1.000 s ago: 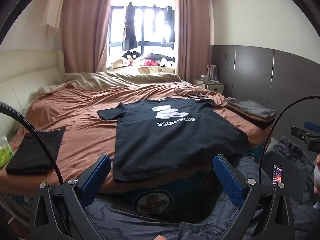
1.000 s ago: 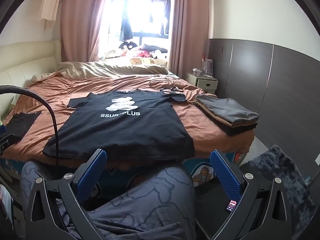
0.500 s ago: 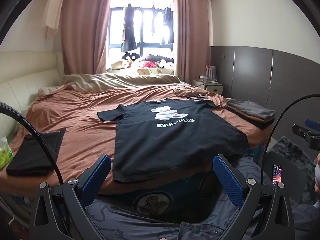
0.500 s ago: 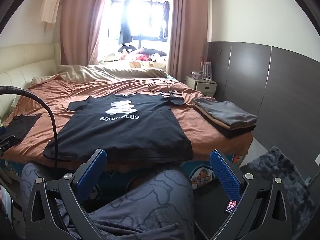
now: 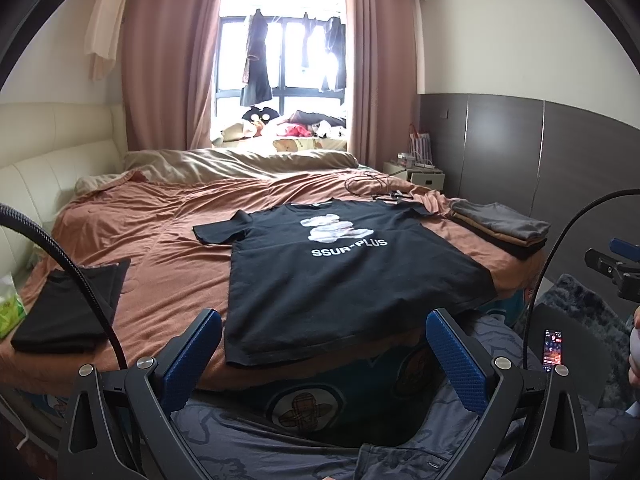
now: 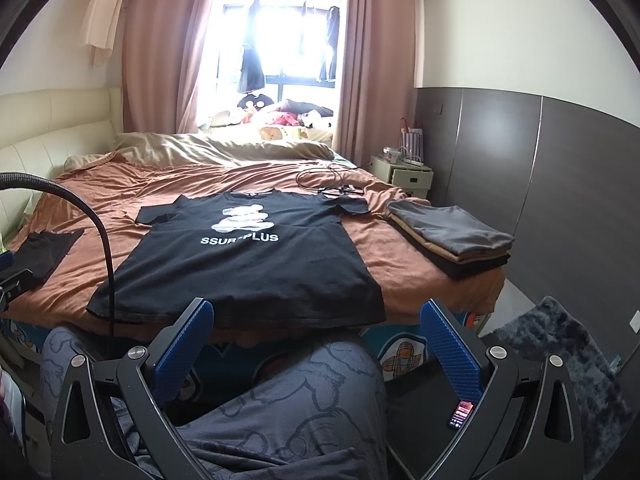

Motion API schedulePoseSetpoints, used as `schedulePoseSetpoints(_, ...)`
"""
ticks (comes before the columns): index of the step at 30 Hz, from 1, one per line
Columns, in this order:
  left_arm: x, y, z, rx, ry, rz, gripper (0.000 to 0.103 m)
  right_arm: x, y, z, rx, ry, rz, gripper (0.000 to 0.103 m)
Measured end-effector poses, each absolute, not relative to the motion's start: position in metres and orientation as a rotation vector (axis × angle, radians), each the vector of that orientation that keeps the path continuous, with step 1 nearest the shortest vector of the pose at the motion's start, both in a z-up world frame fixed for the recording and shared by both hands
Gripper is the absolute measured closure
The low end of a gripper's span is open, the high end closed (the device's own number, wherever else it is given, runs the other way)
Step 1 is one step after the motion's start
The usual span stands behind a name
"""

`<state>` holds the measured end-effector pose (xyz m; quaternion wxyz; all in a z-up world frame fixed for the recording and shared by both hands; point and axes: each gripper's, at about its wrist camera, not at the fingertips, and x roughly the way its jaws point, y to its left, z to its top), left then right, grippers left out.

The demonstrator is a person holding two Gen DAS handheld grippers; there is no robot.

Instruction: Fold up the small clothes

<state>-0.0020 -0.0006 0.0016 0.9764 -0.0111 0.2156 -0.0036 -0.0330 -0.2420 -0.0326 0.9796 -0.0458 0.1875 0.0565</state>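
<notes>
Looking along the left hand-held gripper (image 5: pixel 323 350), spread wide and empty, the black printed cotton T-shirt (image 5: pixel 348 268) lies flat just ahead, hem nearest, collar far, on the rust-brown bed (image 5: pixel 160 248). From the right hand-held gripper (image 6: pixel 316 340), also wide and empty, its hem lies equally near; folded clothes (image 6: pixel 452 236) sit right.

Both wrist cams off bed (image 5: pixel 168 240) foot, facing window (image 5: pixel 280 60).
</notes>
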Motion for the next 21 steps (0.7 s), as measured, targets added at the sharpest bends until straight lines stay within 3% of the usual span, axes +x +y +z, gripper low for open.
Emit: schedulePoseSetpoints(21,-0.0061,-0.0003,0.0048,-0.02,0.413,-0.04,0.001,-0.0384,-0.2421,-0.0341,-0.097,0.358,0.128,0.0)
